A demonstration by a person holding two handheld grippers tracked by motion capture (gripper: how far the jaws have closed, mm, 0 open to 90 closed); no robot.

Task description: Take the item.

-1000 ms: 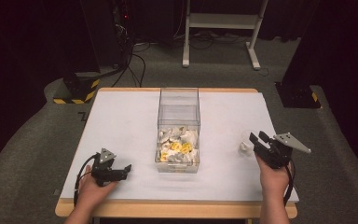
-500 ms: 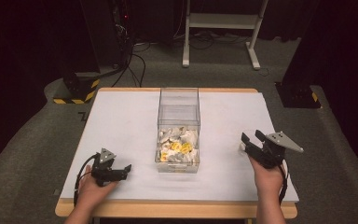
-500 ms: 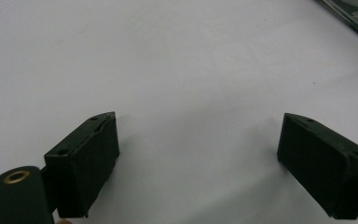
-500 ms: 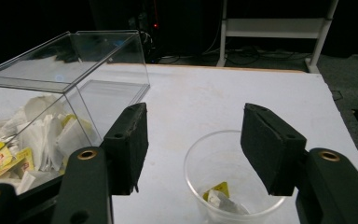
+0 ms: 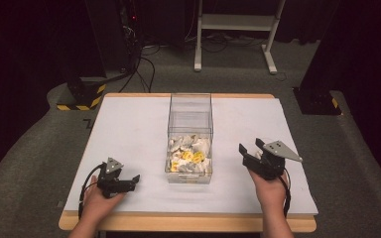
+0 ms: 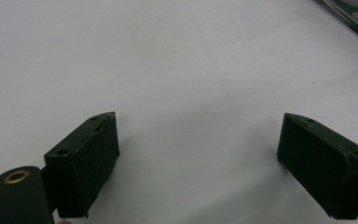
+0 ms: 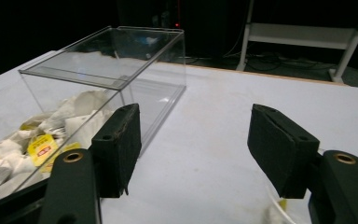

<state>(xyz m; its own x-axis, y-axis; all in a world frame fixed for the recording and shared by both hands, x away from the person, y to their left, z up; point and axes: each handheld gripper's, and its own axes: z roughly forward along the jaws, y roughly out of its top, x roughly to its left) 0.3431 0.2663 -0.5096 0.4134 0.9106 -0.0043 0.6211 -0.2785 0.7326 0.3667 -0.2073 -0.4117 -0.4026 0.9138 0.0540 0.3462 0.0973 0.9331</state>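
Note:
A clear plastic box [image 5: 190, 115] stands in the middle of the white table [image 5: 129, 129]. Its near half holds a heap of white tea bags with yellow tags [image 5: 189, 153]. My left gripper [image 5: 135, 179] rests low at the front left, jaws wide open over bare table [image 6: 198, 149]. My right gripper [image 5: 250, 146] hangs open right of the box, with nothing between its fingers [image 7: 196, 135]. In the right gripper view the box [image 7: 154, 88] sits just left of the left jaw. A loose tea bag [image 7: 276, 212] lies on the table under the right jaw.
The box's far half looks bare. Beyond the table's far edge are a dark floor, cables and a white stand [image 5: 235, 29]. A black-and-yellow striped foot [image 5: 82, 96] sits at the far left corner.
My right gripper has moved left and nearer, over the white tea bag that lay beside it. The left gripper has stayed put.

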